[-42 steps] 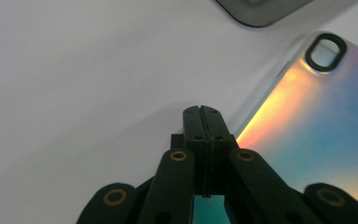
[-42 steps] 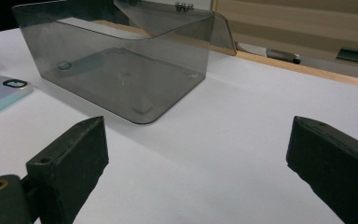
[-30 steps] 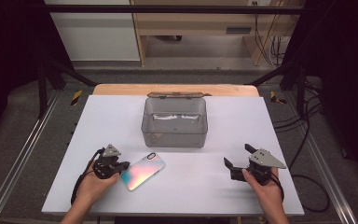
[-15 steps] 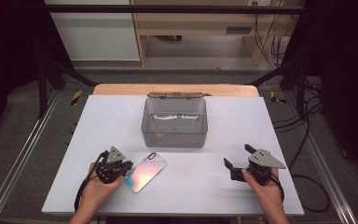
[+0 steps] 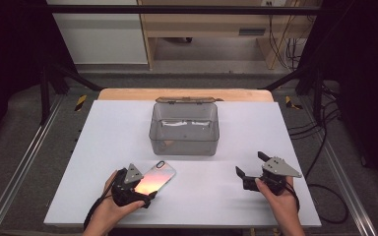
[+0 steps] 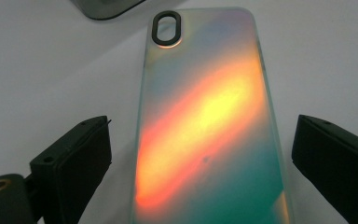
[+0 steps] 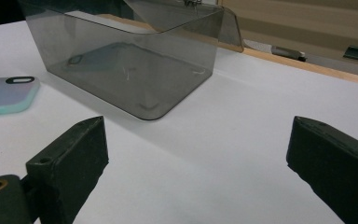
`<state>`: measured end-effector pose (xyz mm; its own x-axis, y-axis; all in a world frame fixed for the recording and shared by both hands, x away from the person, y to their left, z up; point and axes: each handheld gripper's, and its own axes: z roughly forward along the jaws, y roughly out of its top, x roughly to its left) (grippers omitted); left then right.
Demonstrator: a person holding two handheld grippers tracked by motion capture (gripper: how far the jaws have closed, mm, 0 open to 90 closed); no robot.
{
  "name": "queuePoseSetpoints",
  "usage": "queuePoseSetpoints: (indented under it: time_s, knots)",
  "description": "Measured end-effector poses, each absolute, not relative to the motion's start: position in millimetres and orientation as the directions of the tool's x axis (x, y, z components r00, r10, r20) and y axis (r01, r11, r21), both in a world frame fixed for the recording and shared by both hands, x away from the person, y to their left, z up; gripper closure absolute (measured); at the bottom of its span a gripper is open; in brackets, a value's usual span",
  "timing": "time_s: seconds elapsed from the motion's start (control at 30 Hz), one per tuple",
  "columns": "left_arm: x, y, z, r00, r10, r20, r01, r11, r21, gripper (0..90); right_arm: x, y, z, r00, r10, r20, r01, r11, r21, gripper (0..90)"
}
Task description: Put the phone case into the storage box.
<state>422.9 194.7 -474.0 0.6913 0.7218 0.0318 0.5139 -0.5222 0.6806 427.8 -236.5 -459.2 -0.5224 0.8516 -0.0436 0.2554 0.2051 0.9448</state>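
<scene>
White tabletop (image 5: 103,147) fills the middle of the high view, with dark floor, cables and a pale wooden bench beyond its far edge. Near the top centre of the table stands a clear smoky plastic box (image 5: 184,129), its lid tipped open behind it. At the lower left of that view a hand holds the left gripper (image 5: 147,194) low over the table, right at the near end of a phone case (image 5: 152,179) that lies flat on the white surface, its shiny back glowing orange, yellow and teal and its camera cutout pointing toward the box. In the left gripper view the phone case (image 6: 209,126) runs up the middle of the frame between the two black jaws; these have just been opening and now stand wide apart, one on each side of the case, with white table showing between each pad and the case's edges. At the lower right of the high view the other hand holds the right gripper (image 5: 248,172) above bare table, well apart from the case. In the right gripper view its jaws stand wide apart with nothing between them, the box (image 7: 135,70) ahead at upper left and the phone case (image 7: 7,95) at the left edge.
</scene>
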Motion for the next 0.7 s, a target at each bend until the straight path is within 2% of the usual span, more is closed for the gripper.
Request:
queuePoseSetpoints:
  time_s: [0.4,0.47,0.7]
  knots:
    - [423.6,194.8,-482.1,0.68,0.733,0.005,0.536,-0.501,0.679,11.8,426.6,-237.8,-459.6,-0.524,0.851,-0.04,0.257,0.203,0.945,5.7]
    - [421.4,193.4,-481.2,0.688,0.725,0.02,0.522,-0.515,0.68,16.9,427.0,-236.9,-459.3,-0.528,0.849,-0.041,0.256,0.205,0.945,5.7]
    - [420.0,193.6,-481.4,0.687,0.726,0.022,0.518,-0.51,0.687,17.4,428.4,-230.0,-459.0,-0.545,0.837,-0.055,0.253,0.226,0.941,5.7]
